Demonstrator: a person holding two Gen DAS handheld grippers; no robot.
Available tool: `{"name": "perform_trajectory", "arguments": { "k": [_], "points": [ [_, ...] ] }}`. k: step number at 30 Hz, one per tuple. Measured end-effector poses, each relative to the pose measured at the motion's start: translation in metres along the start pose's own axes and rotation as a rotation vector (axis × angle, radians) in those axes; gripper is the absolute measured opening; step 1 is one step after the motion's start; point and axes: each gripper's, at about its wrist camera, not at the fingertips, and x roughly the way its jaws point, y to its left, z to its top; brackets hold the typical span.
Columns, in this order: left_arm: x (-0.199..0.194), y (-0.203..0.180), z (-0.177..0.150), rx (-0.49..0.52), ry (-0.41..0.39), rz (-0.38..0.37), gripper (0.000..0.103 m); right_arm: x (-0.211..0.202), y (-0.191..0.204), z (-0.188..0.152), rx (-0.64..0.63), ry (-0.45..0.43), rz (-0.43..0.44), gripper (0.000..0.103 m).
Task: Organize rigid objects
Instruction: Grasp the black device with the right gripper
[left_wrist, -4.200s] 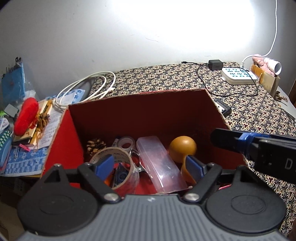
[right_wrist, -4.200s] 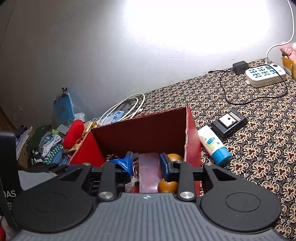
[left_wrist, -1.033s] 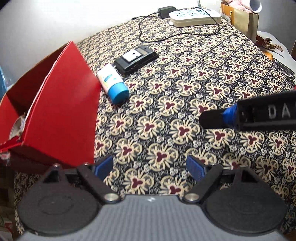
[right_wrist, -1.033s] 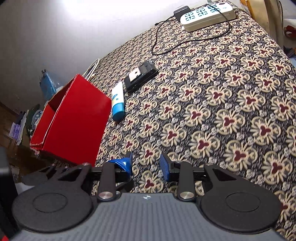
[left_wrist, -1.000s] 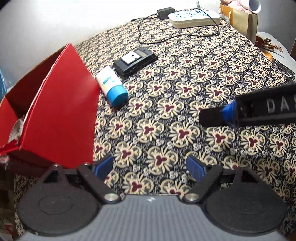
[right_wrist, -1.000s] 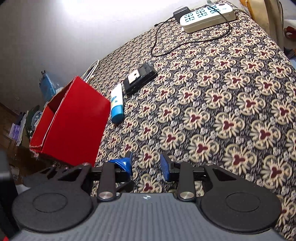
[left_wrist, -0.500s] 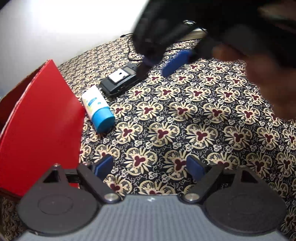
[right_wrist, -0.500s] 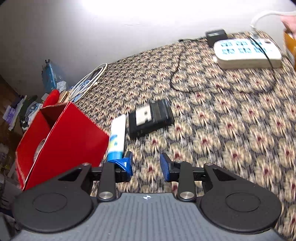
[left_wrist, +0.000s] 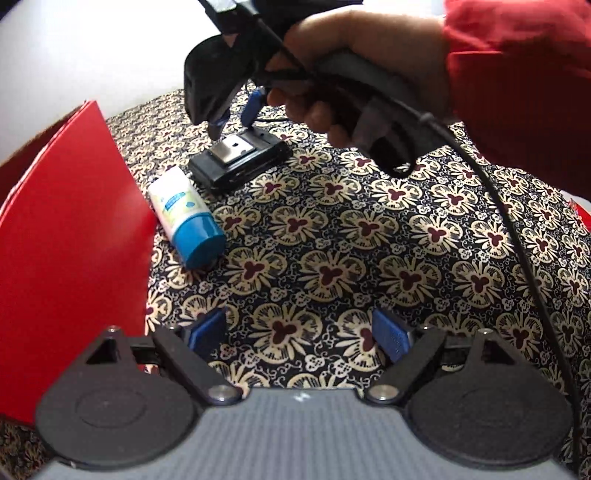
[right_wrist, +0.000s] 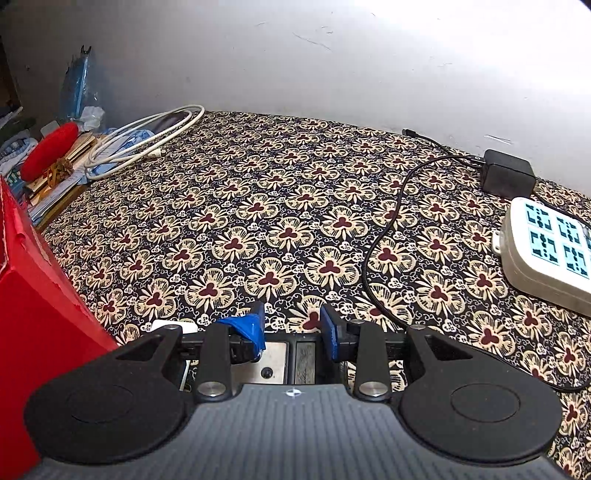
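A black flat device with a silver plate (left_wrist: 238, 162) lies on the patterned cloth, beside a white tube with a blue cap (left_wrist: 186, 216). The red box (left_wrist: 62, 221) stands at the left. My right gripper (left_wrist: 234, 118) hovers open just above the black device, its jaws a finger-width apart; in the right wrist view the gripper (right_wrist: 291, 326) has the device (right_wrist: 291, 363) right under its fingertips. My left gripper (left_wrist: 299, 334) is open and empty, low over the cloth in front of the tube.
A white power strip (right_wrist: 546, 251) with a black adapter (right_wrist: 508, 173) and cable lies at the right. A coiled white cable (right_wrist: 144, 140) and a red cushion (right_wrist: 50, 149) with papers sit at the far left. The wall is behind.
My right gripper has swung in over the black device and come down close to it. My left gripper has shifted nearer to the tube and the box wall.
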Motion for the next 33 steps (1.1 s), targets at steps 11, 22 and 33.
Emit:
{"name": "perform_trajectory", "arguments": {
  "k": [11,22,33],
  "points": [
    [-0.007,0.005,-0.013,0.008,0.010,-0.077,0.085,-0.026,-0.012,-0.036,0.033,0.156,0.127,0.015],
    [-0.029,0.001,-0.023,-0.068,0.020,-0.254,0.085,-0.084,-0.042,-0.108,0.329,0.192,0.215,0.015],
    [-0.029,-0.032,-0.029,-0.034,0.044,-0.288,0.085,-0.122,-0.051,-0.166,0.535,0.215,0.341,0.015]
  ]
}}
